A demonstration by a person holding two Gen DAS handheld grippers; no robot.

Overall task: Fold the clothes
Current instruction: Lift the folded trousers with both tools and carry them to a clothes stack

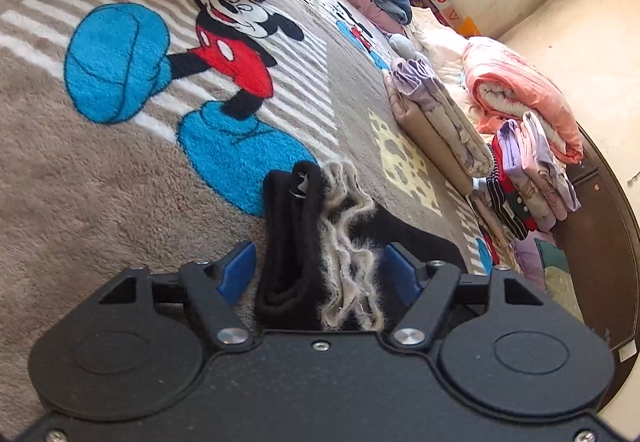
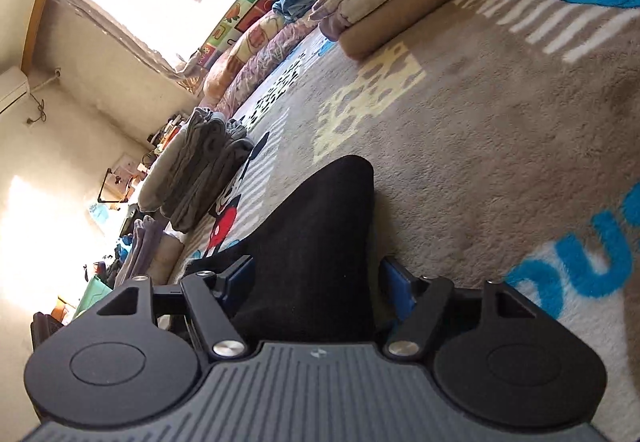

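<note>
Left claw (image 1: 320, 274): its 2 blue pads (image 1: 236, 272) stand apart; a bunched fold of cloth sits between them with a gap at each side, so neither pad presses on it.
Black garment (image 1: 288, 242): in the left wrist view it rises from between the left claw's fingers, folded into thick black layers with a pale, fuzzy, wavy trim (image 1: 348, 238) on its right side; more black cloth trails off to the right, behind the right-hand pad.
Right claw (image 2: 318, 284): fingers apart; the same black garment (image 2: 320, 242) fills most of the gap as a broad smooth fold tapering to a rounded tip ahead. Whether the pads touch it, I cannot tell.
Blanket (image 1: 100, 181): beige plush with a cartoon mouse, blue shapes and white stripes, lying under both claws and the garment.
Folded stacks (image 1: 532, 177): ahead and right of the left claw, well apart from it, beside a rolled pink quilt (image 1: 520, 93).
Grey pile (image 2: 204, 169): ahead and left of the right claw, well apart.
</note>
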